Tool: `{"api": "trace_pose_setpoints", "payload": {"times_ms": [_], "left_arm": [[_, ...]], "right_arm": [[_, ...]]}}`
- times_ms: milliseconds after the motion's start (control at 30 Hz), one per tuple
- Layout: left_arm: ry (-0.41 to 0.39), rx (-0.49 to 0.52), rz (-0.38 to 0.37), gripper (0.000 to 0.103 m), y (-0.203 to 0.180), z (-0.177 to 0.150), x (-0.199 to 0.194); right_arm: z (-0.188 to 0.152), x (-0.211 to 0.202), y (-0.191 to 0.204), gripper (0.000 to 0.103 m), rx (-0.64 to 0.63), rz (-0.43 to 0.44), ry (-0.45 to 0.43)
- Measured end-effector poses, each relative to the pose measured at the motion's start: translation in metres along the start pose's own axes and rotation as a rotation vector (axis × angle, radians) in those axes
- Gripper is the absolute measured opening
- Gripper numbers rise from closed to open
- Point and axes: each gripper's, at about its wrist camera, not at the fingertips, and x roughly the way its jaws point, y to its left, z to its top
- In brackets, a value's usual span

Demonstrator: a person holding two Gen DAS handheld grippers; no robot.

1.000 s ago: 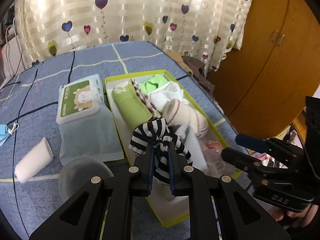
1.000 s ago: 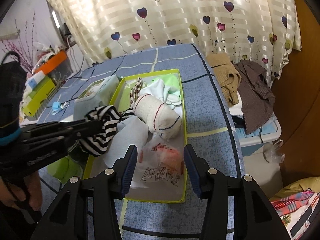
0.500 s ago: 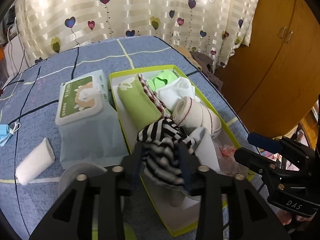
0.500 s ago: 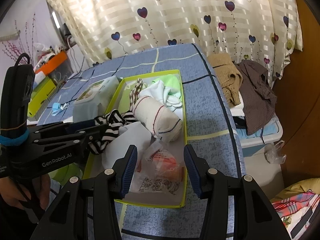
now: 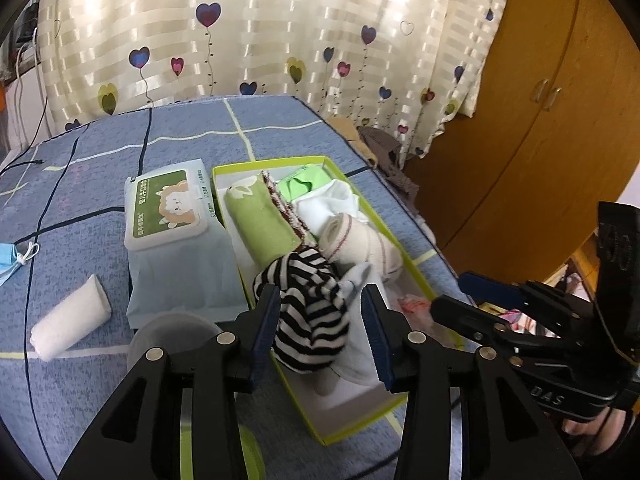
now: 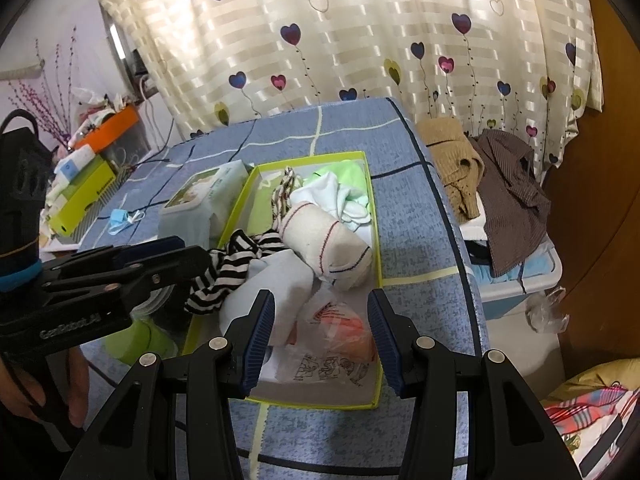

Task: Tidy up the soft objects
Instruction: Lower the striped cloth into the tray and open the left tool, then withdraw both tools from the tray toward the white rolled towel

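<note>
Blue bedspread [image 5: 100,184]; gripper [image 5: 516,344] marked "DAS".

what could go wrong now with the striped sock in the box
The striped sock sits loosely bunched near the box's left wall, between the open pads of the left gripper; a pad could snag it and drag it back out as the gripper pulls away. It lies heaped on a white cloth, so it may slump toward the edge. The plastic bag nearby could get disturbed too.

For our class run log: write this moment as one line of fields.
left gripper: open, black-and-white striped sock between | right gripper: open, empty | sock in: lime-edged cardboard box
</note>
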Motion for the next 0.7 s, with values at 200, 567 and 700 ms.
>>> {"api": "trace_pose_setpoints", "payload": {"times_ms": [200, 567, 700], "left_arm": [[-0.035, -0.006, -0.027, 0.043, 0.003, -0.005, -0.023], [-0.109, 0.001, -0.049, 0.043, 0.009, -0.02, -0.071], [-0.122, -0.01, -0.045, 0.043, 0.015, -0.025, -0.082]], "right_arm": [[-0.001, -0.015, 0.015, 0.048, -0.014, -0.009, -0.018], [-0.003, -0.044, 0.053, 0.051, -0.071, -0.015, -0.06], [-0.005, -0.049, 0.068, 0.052, -0.092, -0.01, -0.066]]}}
